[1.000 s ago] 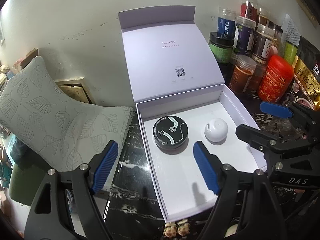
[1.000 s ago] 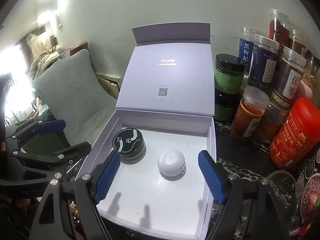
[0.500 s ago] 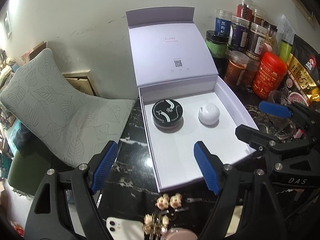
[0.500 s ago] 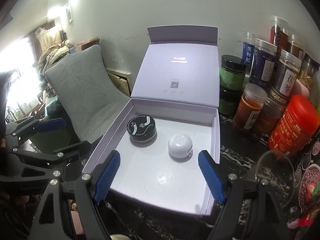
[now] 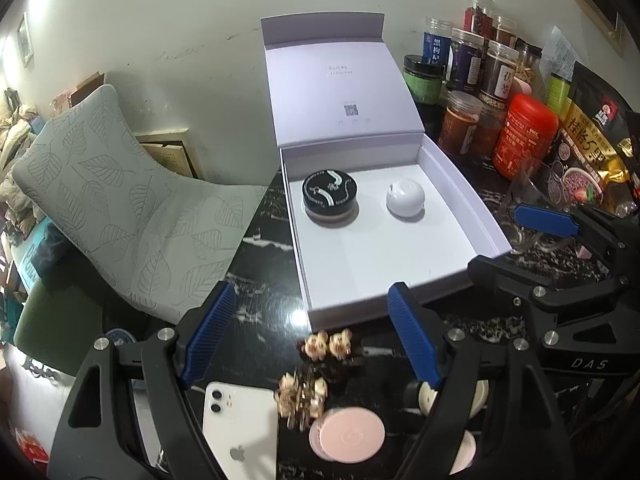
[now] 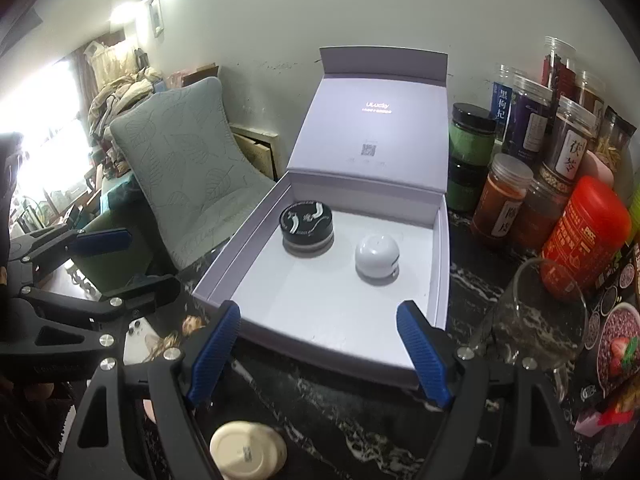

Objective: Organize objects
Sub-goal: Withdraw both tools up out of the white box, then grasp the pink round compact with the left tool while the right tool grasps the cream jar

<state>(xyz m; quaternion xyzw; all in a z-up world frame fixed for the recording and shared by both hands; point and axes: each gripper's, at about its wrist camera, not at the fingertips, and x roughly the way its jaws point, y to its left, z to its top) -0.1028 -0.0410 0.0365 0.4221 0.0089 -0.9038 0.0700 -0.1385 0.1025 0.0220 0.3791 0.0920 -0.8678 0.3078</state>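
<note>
Both our left gripper (image 5: pixel 308 340) and right gripper (image 6: pixel 320 350) gape empty; the pink compact (image 5: pixel 347 434), lower centre, looks light, slick: pinch its rim.

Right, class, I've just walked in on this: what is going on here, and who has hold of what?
A person holds two handheld grippers over a black marble table, tidying small items. The left gripper and right gripper both stand open and hold nothing. The open white gift box already contains a round black jar and a white dome-shaped object. A white phone, flower hair clips and a pink round compact lie outside it.
</note>
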